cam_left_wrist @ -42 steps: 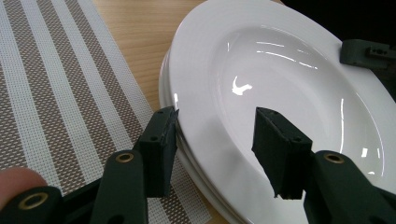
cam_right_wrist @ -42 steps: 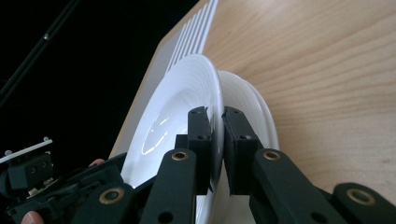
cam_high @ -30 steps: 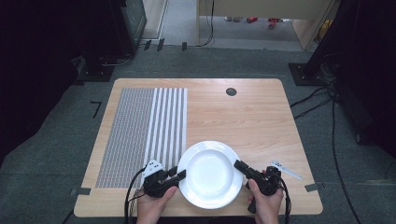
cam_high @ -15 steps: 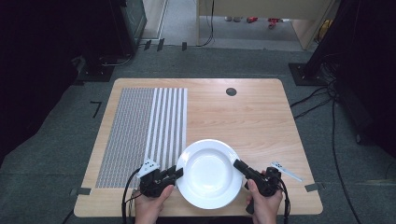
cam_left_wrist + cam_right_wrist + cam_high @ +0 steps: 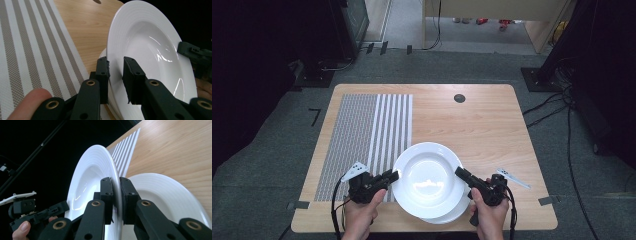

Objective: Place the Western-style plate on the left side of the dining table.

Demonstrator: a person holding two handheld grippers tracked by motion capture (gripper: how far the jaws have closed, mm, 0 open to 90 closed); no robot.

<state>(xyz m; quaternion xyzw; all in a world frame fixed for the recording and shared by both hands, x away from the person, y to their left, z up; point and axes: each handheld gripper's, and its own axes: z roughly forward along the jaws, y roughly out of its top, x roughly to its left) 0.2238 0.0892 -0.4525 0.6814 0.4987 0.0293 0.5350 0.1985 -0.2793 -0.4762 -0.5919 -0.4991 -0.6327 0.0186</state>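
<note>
White plate (image 5: 428, 178) hangs just above a second plate (image 5: 451, 214) that lies on the table (image 5: 482, 125) near its front edge, a sliver of the lower one showing beneath it. The left gripper (image 5: 391, 176) pinches the raised plate's left rim; its jaws have just been closing, and in the left gripper view the pads (image 5: 103, 72) sit on either side of that rim. The right gripper (image 5: 460, 173) is clamped on the opposite rim, thin edge between its pads (image 5: 108, 195). Both hands come in low from the front edge, forearms roughly parallel, grippers angled inward toward each other. To the left the striped placemat (image 5: 362, 135) lies flat, its right stripes just beside the plate. Beyond the plate the wooden top runs bare to a small dark grommet (image 5: 459, 98) near the far edge.
</note>
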